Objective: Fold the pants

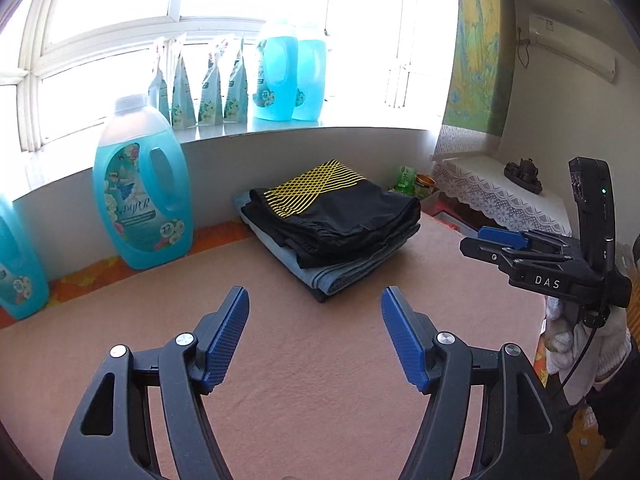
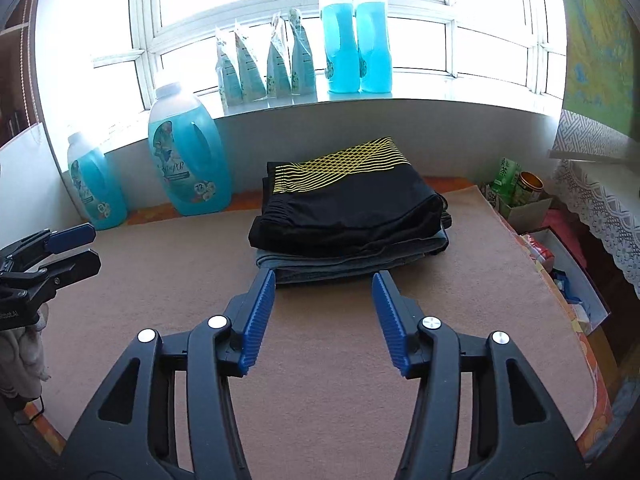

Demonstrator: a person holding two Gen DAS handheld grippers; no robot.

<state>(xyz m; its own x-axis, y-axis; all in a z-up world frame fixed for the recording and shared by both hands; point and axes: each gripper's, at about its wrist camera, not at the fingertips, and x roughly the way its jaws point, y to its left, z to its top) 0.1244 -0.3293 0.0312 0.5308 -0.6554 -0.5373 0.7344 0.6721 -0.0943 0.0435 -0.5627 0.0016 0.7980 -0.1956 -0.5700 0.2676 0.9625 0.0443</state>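
on the pink blanket [image 2: 320, 360] lie 2 folded pants [image 2: 348, 208]; 2 grippers, left [image 1: 315, 300] and right [image 2: 324, 284], fingers spread, empty.

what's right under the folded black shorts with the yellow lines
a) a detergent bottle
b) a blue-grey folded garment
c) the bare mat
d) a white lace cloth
b: the black shorts sit on top of a blue-grey folded garment, whose edge shows below them in both views, and that stack rests on the pinkish mat.
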